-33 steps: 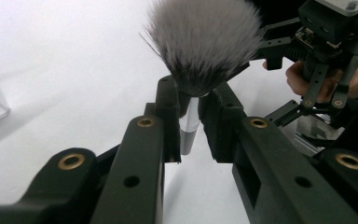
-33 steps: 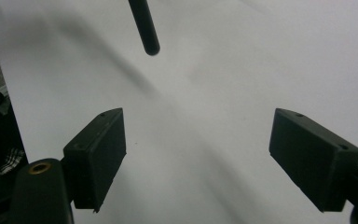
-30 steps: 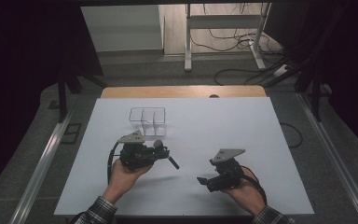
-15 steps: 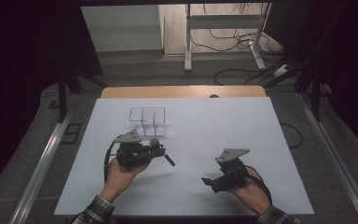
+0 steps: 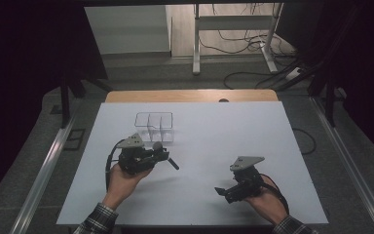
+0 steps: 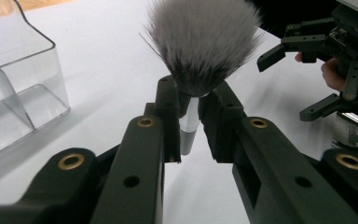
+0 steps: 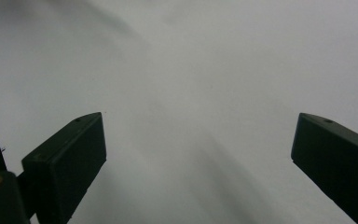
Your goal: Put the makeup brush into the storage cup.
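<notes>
My left gripper [image 5: 163,155] is shut on a makeup brush [image 6: 203,42], gripping its silver ferrule just below the grey-white bristles. In the high view the brush's dark handle [image 5: 173,163] sticks out to the right of the jaws. A clear plastic organizer [image 5: 155,127] with several compartments stands just beyond that gripper, with its nearest wall [image 6: 14,93] at the left. My right gripper [image 5: 224,192] hovers over bare table at the near right. Its jaws have just been opening and now stand wide apart with nothing between them [image 7: 198,149].
The white tabletop [image 5: 214,131] spreads around both hands, with a wooden strip [image 5: 190,95] along its far edge. Beyond it are a desk frame and cables on the floor. From the left gripper view, the right gripper [image 6: 298,79] shows off to the right.
The right gripper's jaws have spread a little wider. Both hands stay in nearly the same places, and the brush remains in the left gripper.
</notes>
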Tool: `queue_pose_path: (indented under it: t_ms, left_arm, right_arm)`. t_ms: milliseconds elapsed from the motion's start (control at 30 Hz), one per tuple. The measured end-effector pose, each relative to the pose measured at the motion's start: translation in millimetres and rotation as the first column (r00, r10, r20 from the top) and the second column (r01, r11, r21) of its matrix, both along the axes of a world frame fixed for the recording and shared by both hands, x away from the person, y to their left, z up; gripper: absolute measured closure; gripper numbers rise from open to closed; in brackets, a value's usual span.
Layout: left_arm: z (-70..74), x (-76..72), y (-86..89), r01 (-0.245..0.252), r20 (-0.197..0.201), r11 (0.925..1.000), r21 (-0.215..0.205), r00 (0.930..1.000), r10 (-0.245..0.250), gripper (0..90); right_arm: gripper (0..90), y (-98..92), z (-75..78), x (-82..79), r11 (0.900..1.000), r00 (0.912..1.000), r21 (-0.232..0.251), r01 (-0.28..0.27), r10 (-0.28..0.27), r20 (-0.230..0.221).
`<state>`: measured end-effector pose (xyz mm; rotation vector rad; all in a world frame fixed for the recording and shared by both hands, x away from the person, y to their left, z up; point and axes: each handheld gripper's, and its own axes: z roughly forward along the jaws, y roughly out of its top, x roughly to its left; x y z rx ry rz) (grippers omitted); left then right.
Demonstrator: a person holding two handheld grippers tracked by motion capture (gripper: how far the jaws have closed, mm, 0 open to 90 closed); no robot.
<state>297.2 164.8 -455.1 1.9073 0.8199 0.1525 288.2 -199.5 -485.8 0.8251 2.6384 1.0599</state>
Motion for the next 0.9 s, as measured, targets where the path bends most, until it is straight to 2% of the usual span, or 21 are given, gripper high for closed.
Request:
queue_pose_path:
  t_ms: [300, 900]
  left_arm:
    - [1.1, 1.7, 1.9, -0.017, 0.013, 0.9998, 0.009, 0.9998, 0.017, 76.7]
    - [7.2, 7.7, 9.3, -0.046, 0.038, 0.9989, 0.007, 0.9982, 0.046, 76.7]
  right_arm:
    - [0.4, -8.6, 0.6, -1.1, 1.0, 0.9996, 0.002, 0.028, -0.028, -0.007]
    - [0.0, -24.5, 3.0, -6.3, 0.997, 0.9965, -0.011, 0.077, -0.076, 0.036]
